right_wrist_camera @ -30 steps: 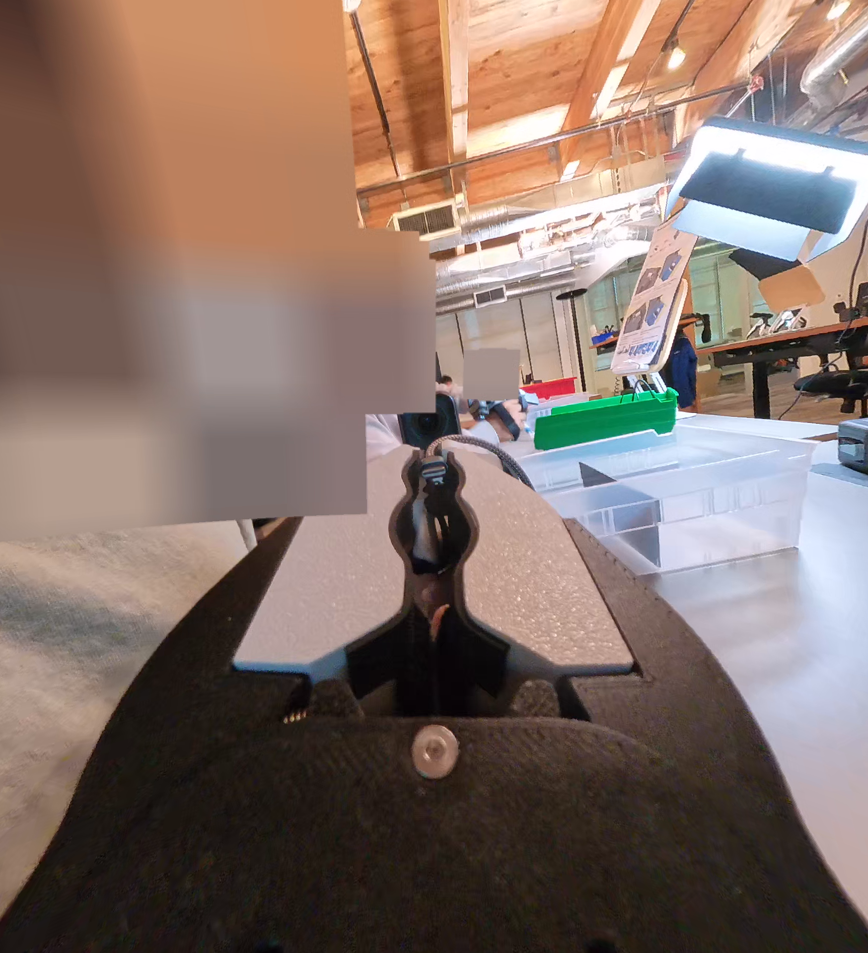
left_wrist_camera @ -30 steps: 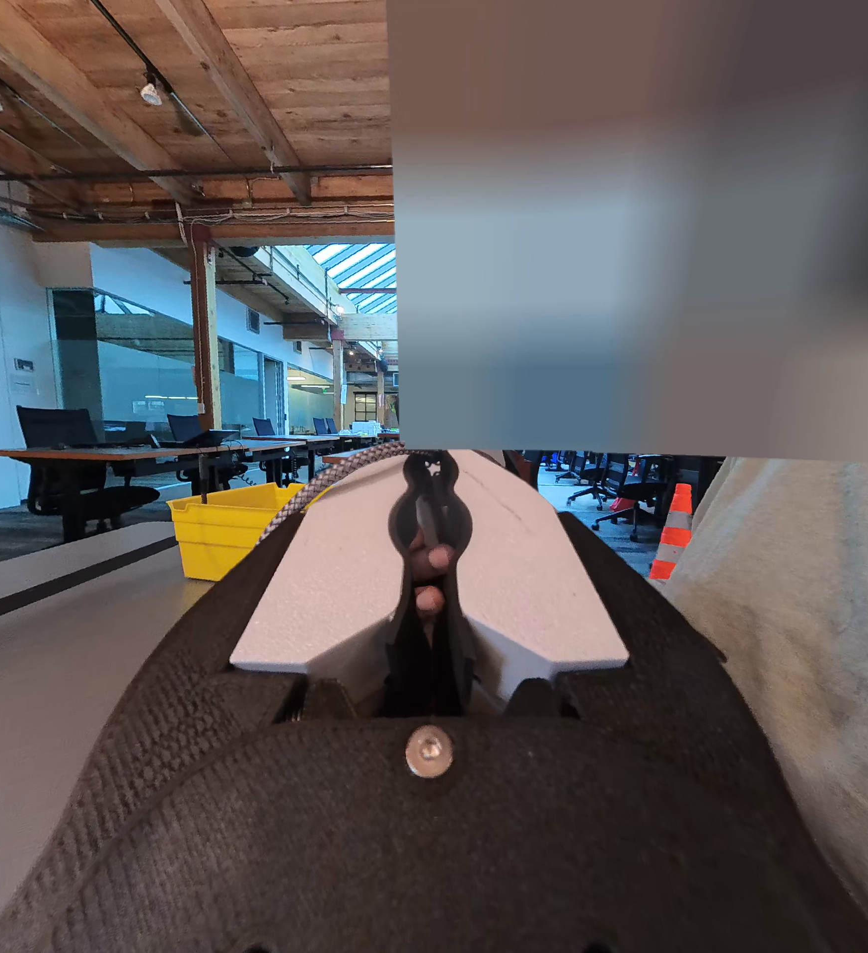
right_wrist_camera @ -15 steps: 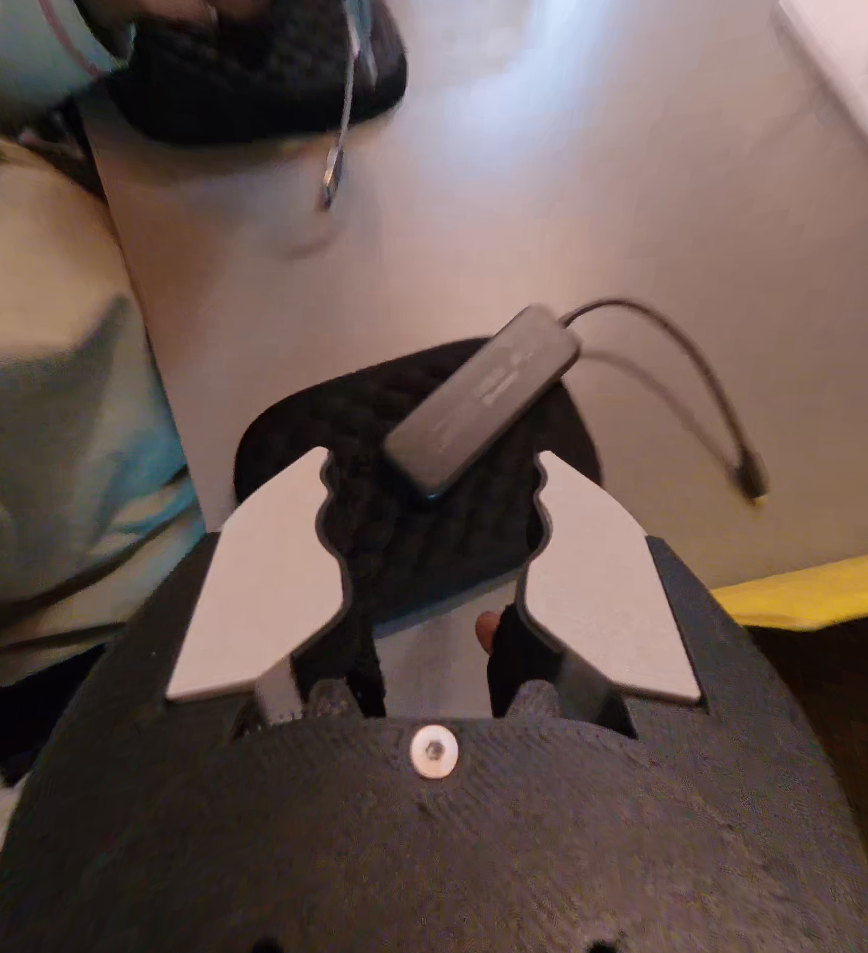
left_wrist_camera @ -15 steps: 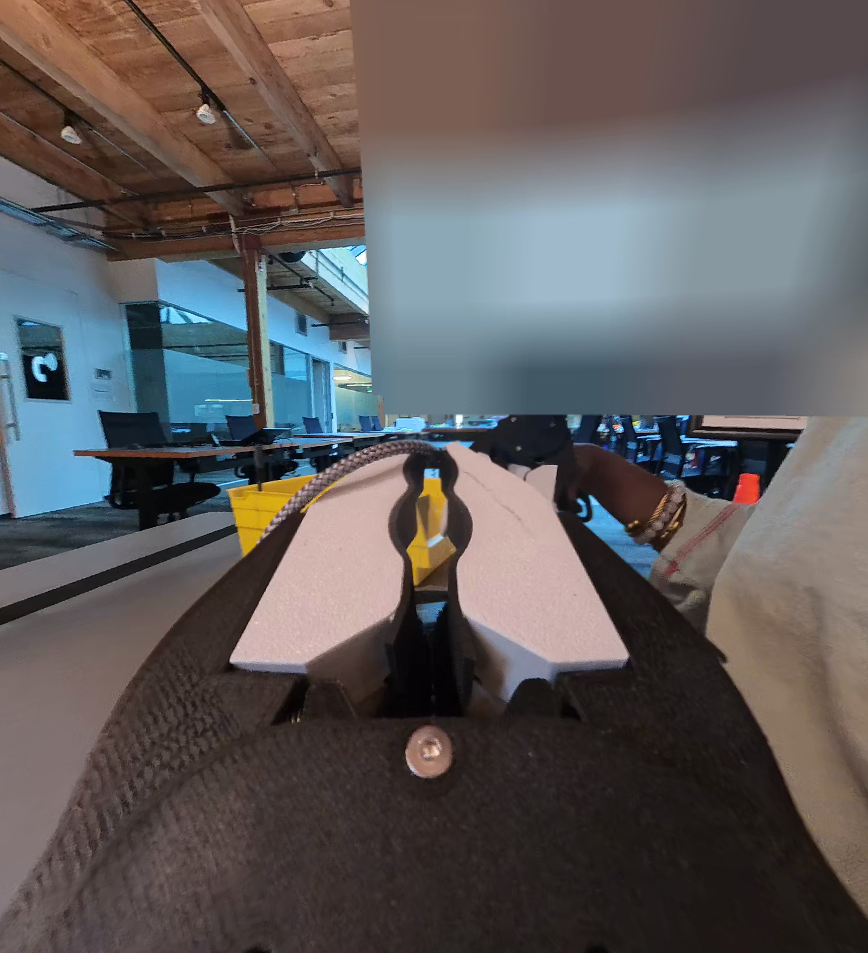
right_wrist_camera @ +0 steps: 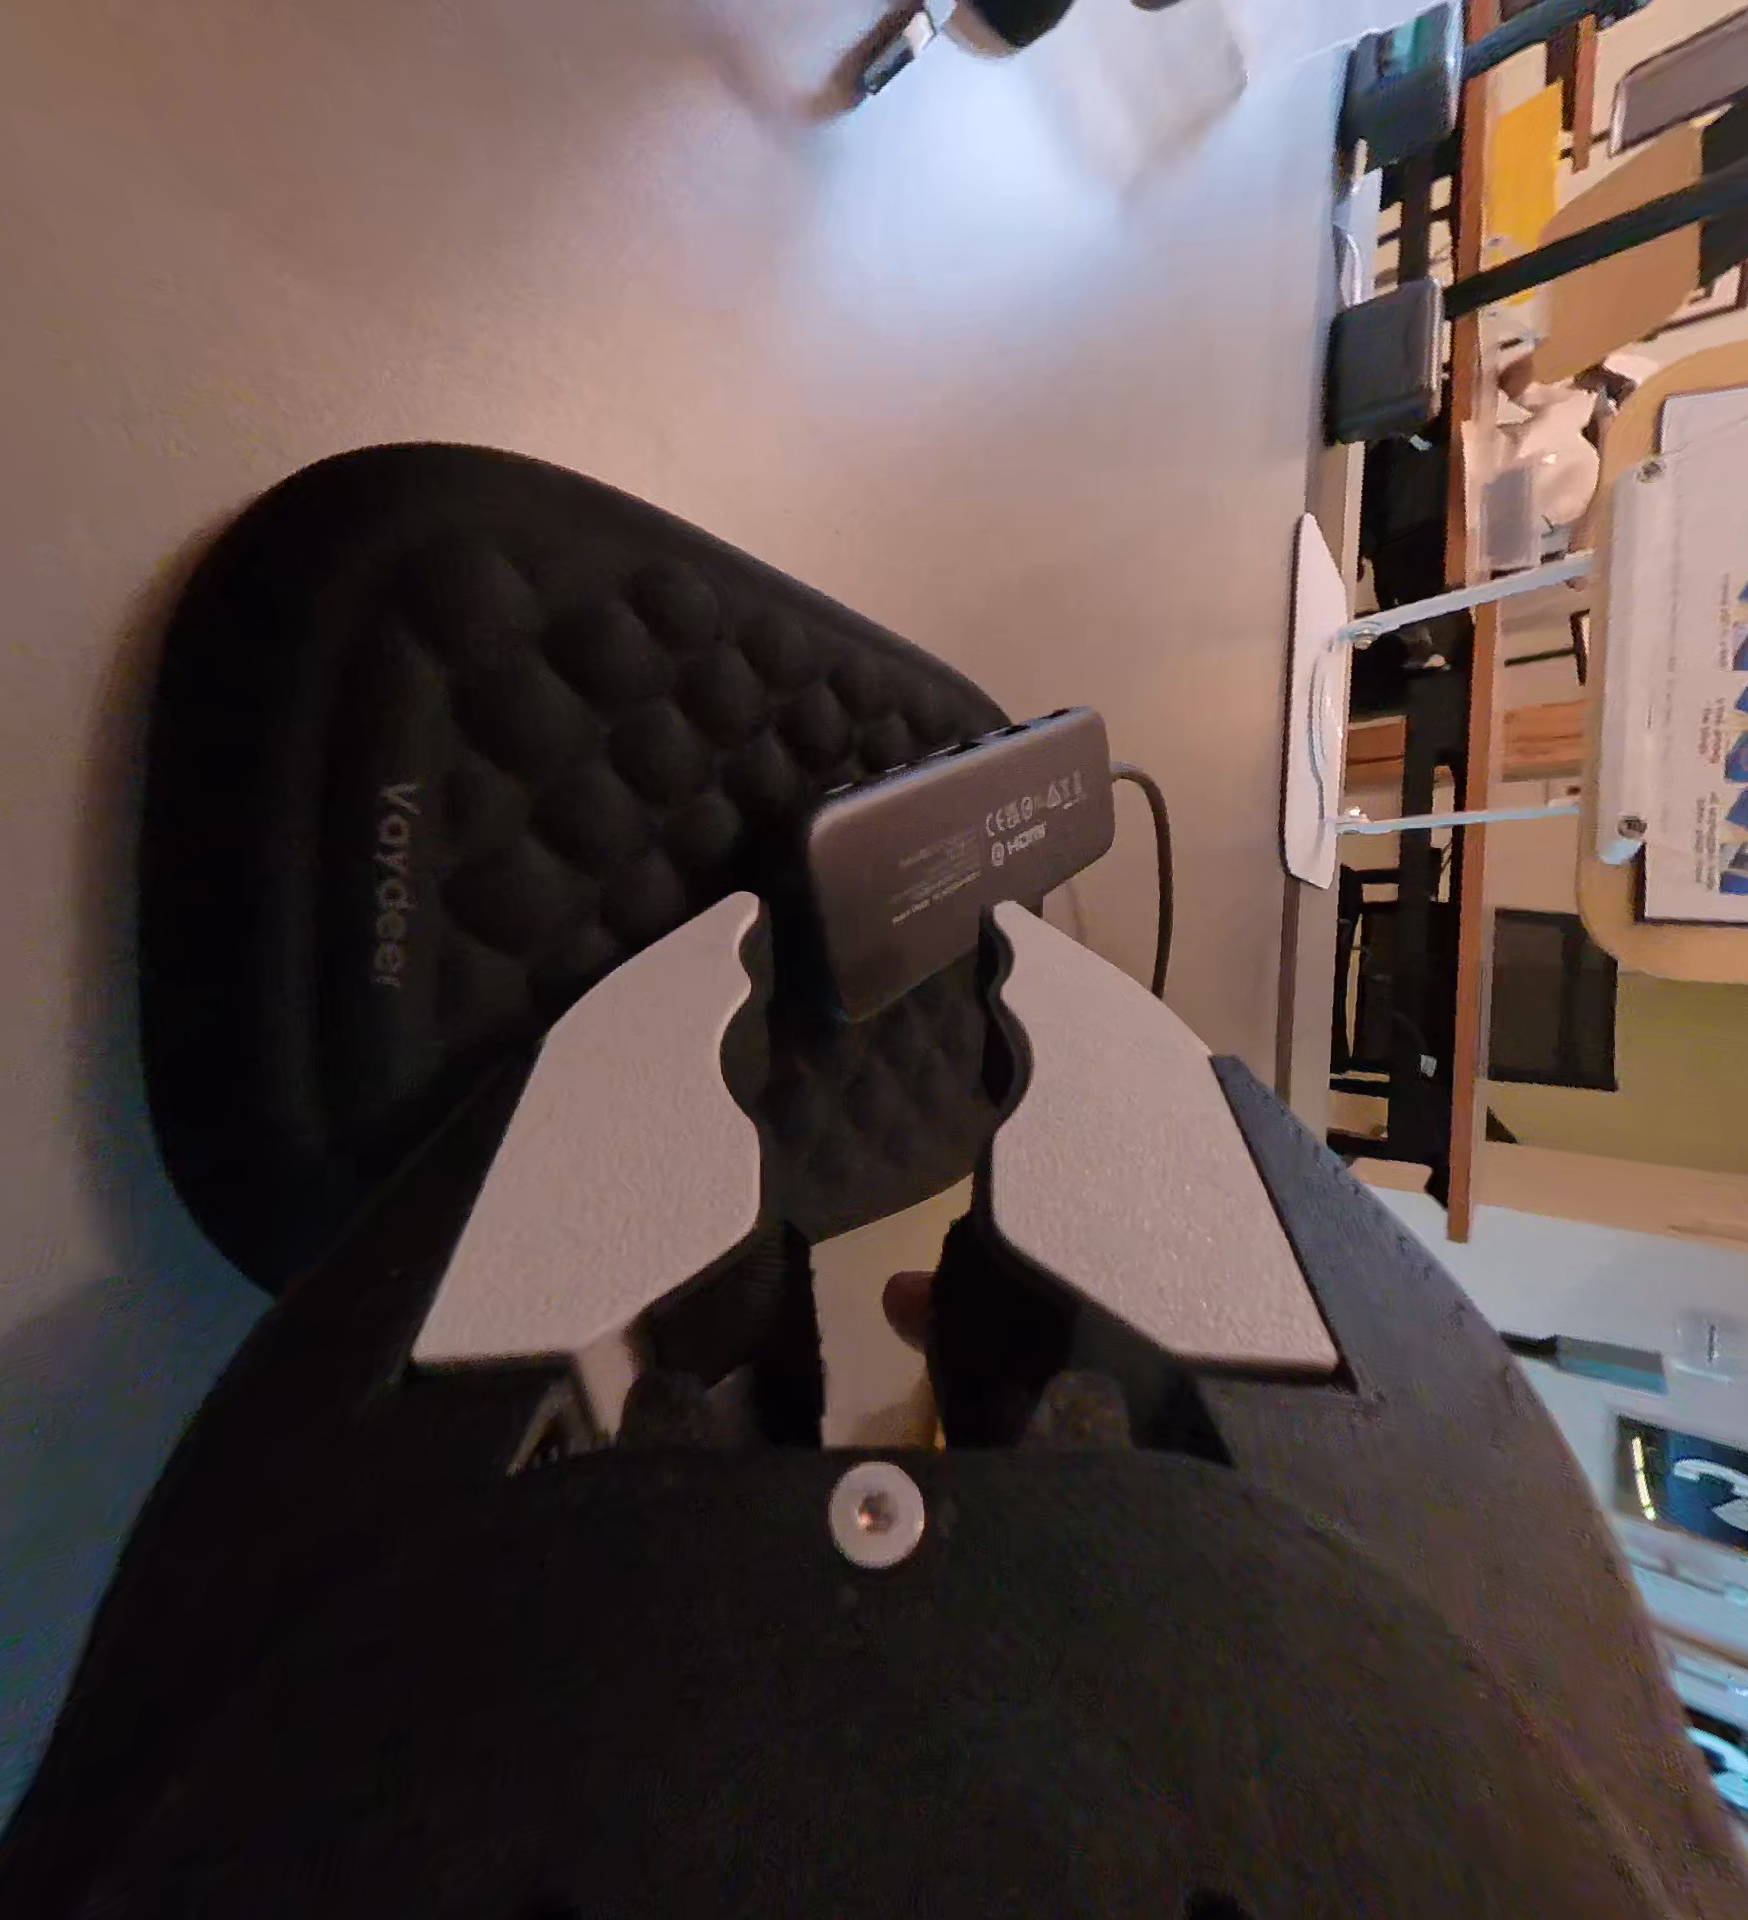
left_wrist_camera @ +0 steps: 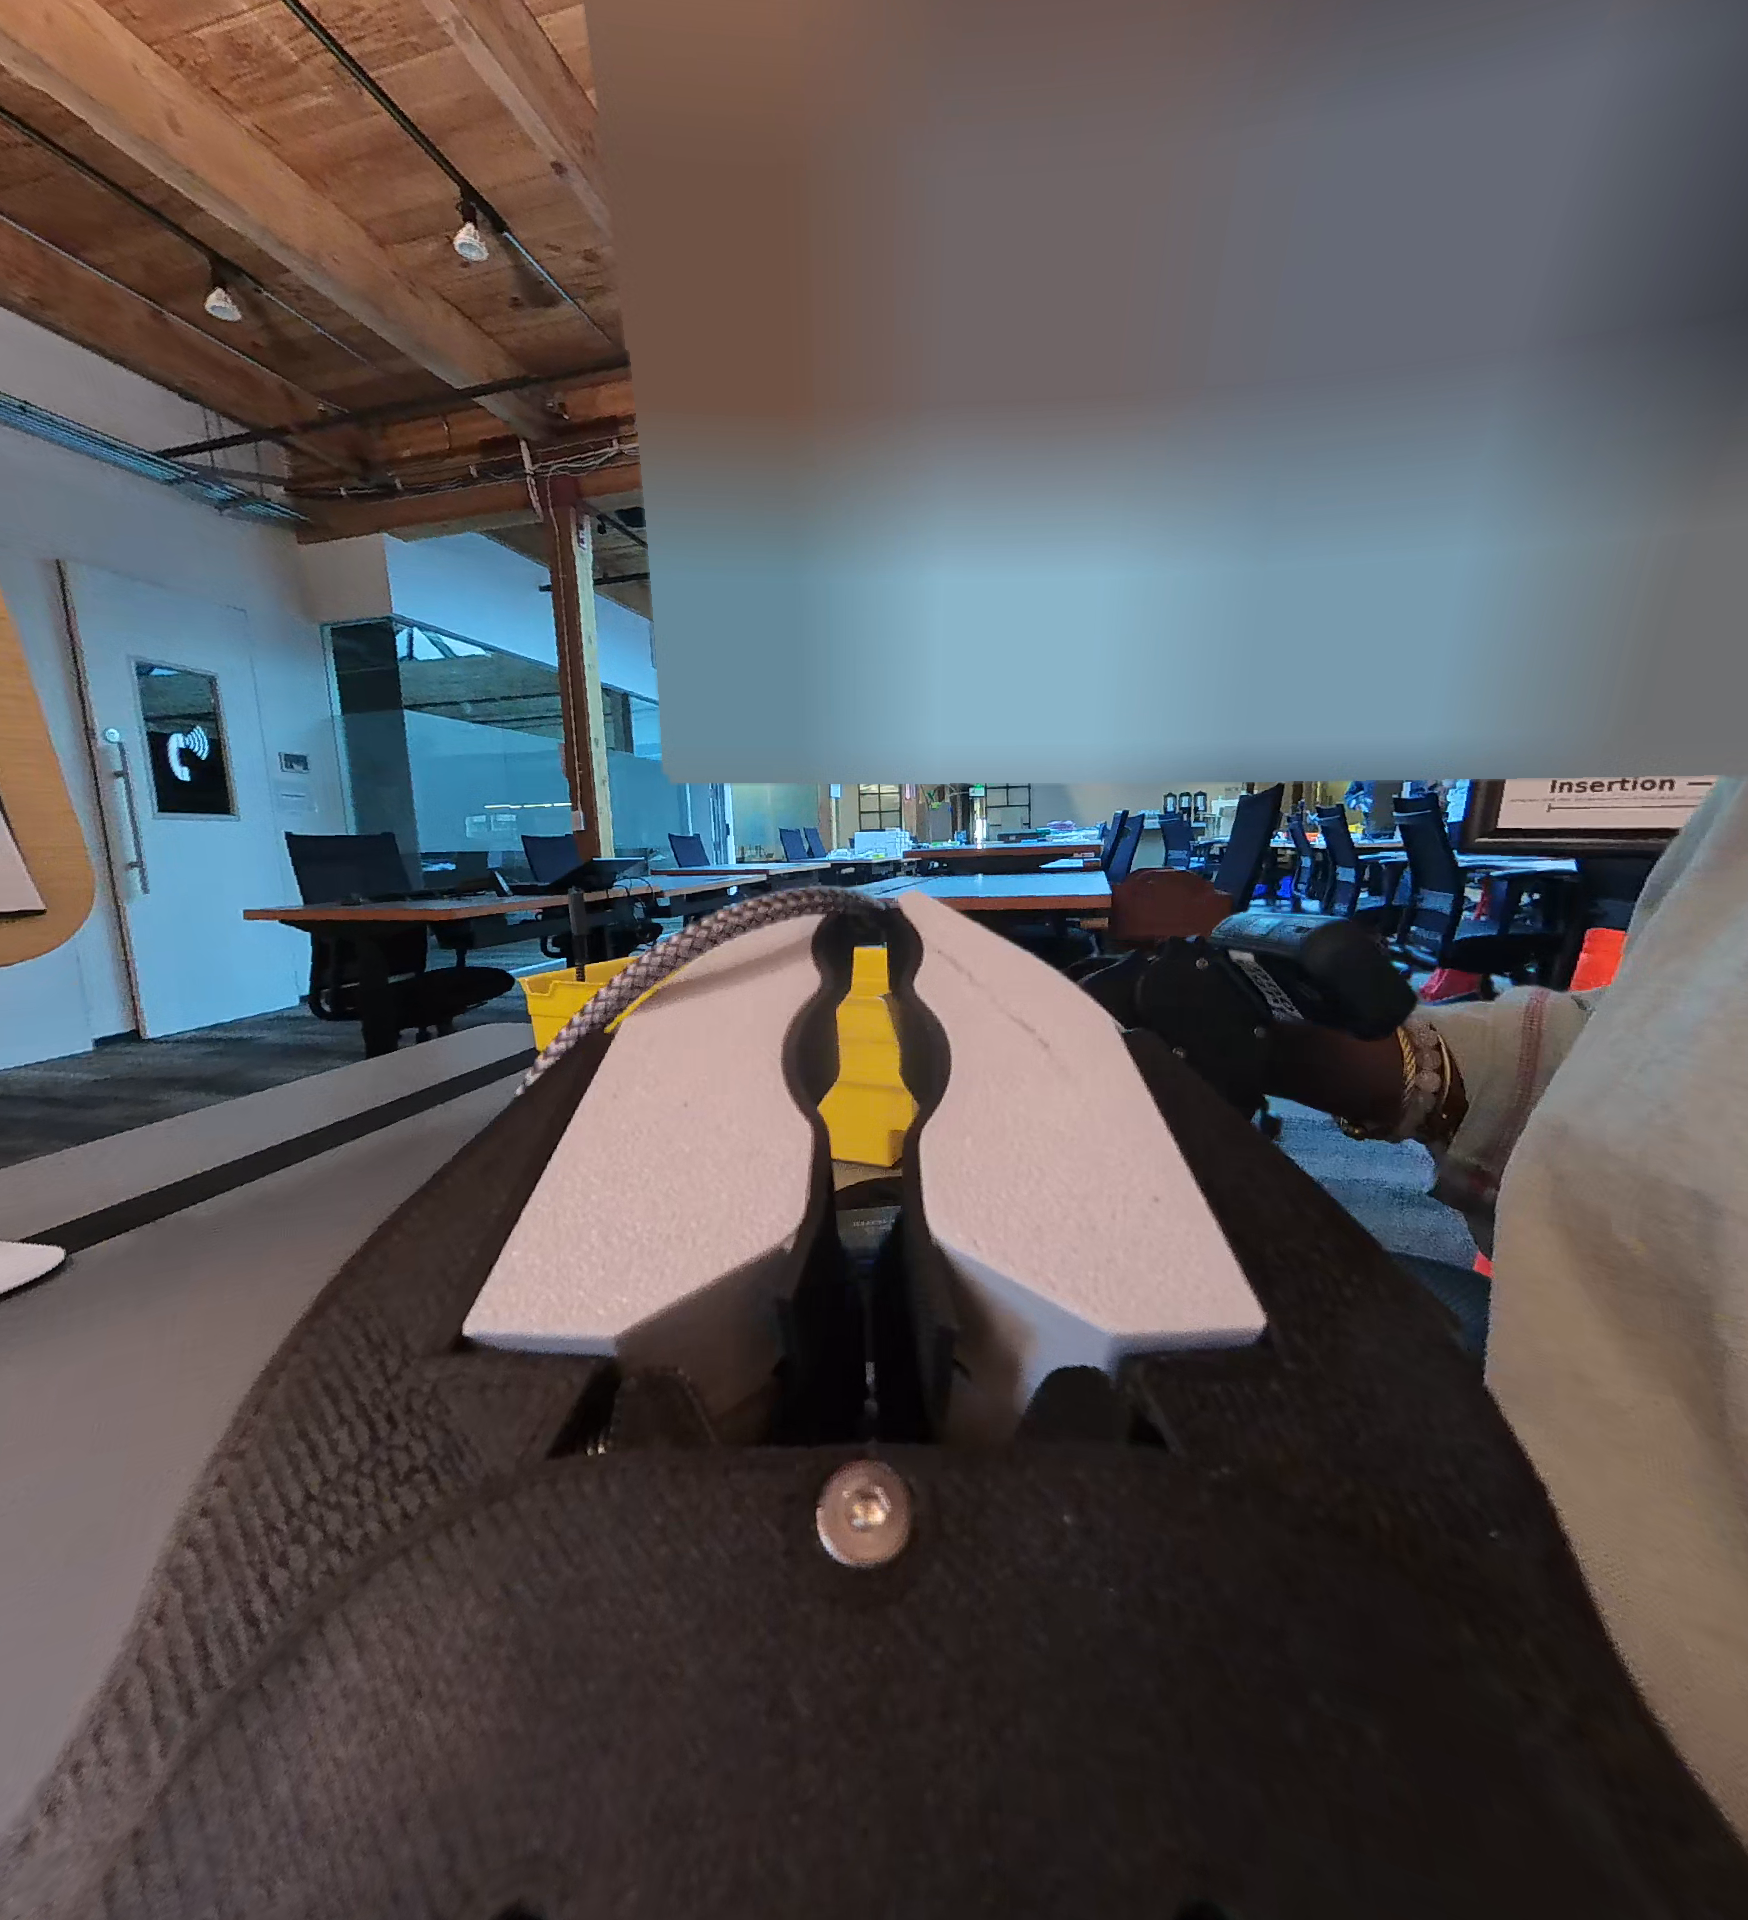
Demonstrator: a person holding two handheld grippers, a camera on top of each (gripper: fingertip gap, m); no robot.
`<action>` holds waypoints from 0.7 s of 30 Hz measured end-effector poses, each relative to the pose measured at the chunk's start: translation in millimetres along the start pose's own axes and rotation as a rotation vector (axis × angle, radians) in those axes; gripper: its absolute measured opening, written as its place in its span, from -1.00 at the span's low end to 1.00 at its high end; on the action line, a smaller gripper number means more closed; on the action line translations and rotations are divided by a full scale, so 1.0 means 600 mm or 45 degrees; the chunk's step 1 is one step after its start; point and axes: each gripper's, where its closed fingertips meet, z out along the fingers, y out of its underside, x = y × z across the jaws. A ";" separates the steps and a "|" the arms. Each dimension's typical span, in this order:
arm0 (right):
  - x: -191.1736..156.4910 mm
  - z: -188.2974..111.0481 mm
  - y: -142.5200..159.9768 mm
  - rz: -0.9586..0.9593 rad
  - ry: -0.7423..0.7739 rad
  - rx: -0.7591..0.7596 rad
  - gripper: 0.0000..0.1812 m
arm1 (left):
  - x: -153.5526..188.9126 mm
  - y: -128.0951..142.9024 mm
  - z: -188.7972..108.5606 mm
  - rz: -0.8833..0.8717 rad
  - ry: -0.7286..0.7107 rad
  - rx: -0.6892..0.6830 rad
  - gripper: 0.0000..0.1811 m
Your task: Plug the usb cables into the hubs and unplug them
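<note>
**On the bench: hub at the right tongs, cable in the left**

Right wrist view only: my right tongs (right_wrist_camera: 880, 914) stand partly apart, gripping the near end of the grey hub (right_wrist_camera: 958, 852) above the black padded rest (right_wrist_camera: 496, 790) on the bench (right_wrist_camera: 641, 260). Left wrist view only: left tongs (left_wrist_camera: 865, 925) nearly closed, pinching a braided cable (left_wrist_camera: 683, 956) at the tips; yellow bin (left_wrist_camera: 865, 1081) beyond.

Hub (right_wrist_camera: 958, 852): between the right gripper (right_wrist_camera: 875, 925) fingertips, over the pad (right_wrist_camera: 496, 831) on the table (right_wrist_camera: 641, 260). Cable (left_wrist_camera: 641, 977): over the left gripper (left_wrist_camera: 865, 925) left finger. Bin (left_wrist_camera: 865, 1081): beyond the left gripper, on the table.
</note>
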 end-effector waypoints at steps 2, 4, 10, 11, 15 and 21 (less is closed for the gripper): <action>0.002 0.001 0.001 0.021 0.028 0.004 -0.55 | 0.001 0.002 0.001 0.003 0.000 -0.007 -0.94; 0.007 0.005 -0.001 -0.019 0.075 0.007 -0.56 | 0.002 0.004 0.002 0.004 0.002 -0.014 -0.94; 0.032 0.041 -0.003 -0.113 0.250 -0.045 -0.83 | 0.004 0.014 0.005 0.030 0.001 -0.056 -0.93; 0.035 0.043 -0.004 -0.137 0.261 -0.053 -0.84 | 0.003 0.014 0.005 0.028 -0.001 -0.057 -0.93; 0.045 0.037 -0.017 -0.141 0.282 -0.032 -0.85 | -0.001 0.014 0.003 0.040 -0.017 -0.059 -0.93; 0.019 -0.017 -0.025 -0.196 0.185 0.026 -0.85 | 0.007 0.021 0.006 0.082 0.004 -0.087 -0.93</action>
